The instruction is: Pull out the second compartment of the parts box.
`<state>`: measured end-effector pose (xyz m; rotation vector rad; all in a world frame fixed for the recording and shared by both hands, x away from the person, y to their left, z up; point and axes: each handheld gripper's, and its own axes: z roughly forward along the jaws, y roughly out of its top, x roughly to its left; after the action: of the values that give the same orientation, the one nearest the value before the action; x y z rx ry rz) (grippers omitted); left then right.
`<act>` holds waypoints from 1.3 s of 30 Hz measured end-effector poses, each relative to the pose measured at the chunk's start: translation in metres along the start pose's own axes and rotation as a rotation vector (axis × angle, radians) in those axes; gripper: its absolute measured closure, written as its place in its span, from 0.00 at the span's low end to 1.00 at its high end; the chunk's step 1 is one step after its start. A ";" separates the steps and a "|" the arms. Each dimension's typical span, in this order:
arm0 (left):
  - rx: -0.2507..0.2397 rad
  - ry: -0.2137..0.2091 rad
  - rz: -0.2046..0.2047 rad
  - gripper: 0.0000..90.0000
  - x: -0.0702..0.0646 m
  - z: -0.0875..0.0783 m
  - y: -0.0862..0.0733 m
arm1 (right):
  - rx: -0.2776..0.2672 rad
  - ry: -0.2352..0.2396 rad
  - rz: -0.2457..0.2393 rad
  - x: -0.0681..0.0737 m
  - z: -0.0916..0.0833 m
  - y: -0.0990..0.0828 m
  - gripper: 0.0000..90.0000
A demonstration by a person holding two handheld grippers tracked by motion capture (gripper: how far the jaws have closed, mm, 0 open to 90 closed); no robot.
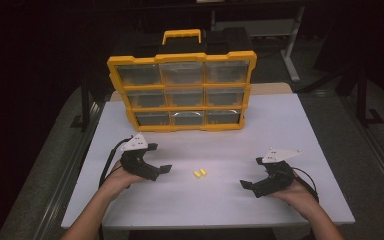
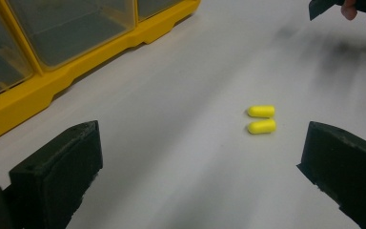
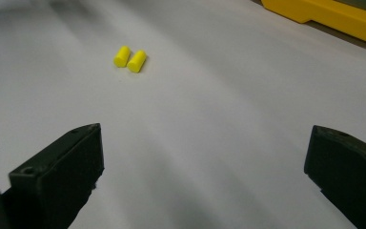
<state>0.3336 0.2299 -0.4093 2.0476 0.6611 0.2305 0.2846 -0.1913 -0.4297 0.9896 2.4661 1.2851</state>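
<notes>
Your left gripper [image 1: 161,157] & right gripper [image 1: 248,173]: jaws apart, resting on table [image 1: 290,130]. Two yellow earplugs [image 1: 199,172] lie between them; organizer [image 1: 182,90] behind.

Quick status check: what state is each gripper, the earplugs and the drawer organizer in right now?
Left hand-held gripper: open, empty.
Right hand-held gripper: open, empty.
Yellow earplugs: lying side by side on the table, untouched.
Yellow drawer organizer: upright, all drawers shut.
</notes>
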 end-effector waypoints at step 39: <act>-0.022 0.006 0.011 0.00 0.001 0.019 0.018 | 0.000 -0.007 -0.002 -0.002 0.000 0.000 0.00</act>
<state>0.3487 0.2088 -0.4046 2.0307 0.6482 0.2491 0.2861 -0.1923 -0.4302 0.9899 2.4615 1.2788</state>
